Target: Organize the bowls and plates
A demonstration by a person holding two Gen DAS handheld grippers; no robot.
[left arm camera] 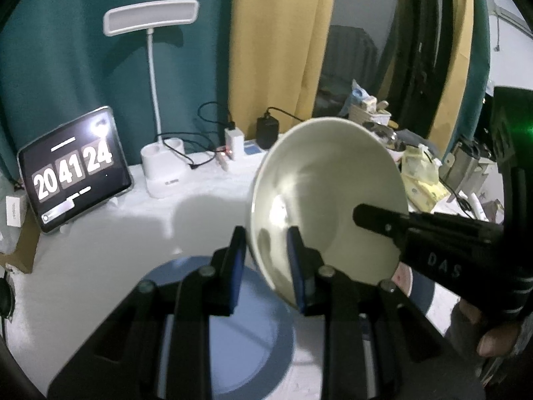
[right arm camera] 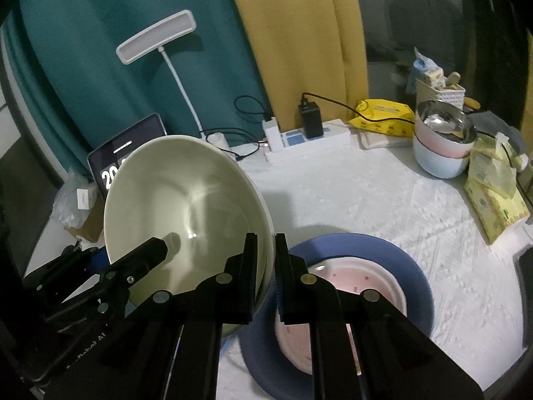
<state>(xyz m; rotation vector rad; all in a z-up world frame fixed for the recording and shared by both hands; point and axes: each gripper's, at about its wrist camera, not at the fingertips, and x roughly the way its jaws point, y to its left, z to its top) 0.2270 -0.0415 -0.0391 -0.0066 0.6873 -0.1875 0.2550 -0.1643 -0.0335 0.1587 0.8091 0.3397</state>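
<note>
Two grippers pinch our tilted pale green bowl (right arm camera: 186,213) by opposite rim edges, left gripper (left arm camera: 266,266) and right gripper (right arm camera: 265,276), above the blue plate (right arm camera: 413,266); uneven pull could twist it free onto the pink plate (right arm camera: 376,286).

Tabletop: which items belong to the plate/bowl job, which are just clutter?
Job items:
pale green bowl, gripped at its rim by left gripper and right gripper
blue plate
pink plate on it
stacked bowls

Clutter:
desk lamp
tablet clock
power strip
yellow wipes pack
tissue packs
</note>
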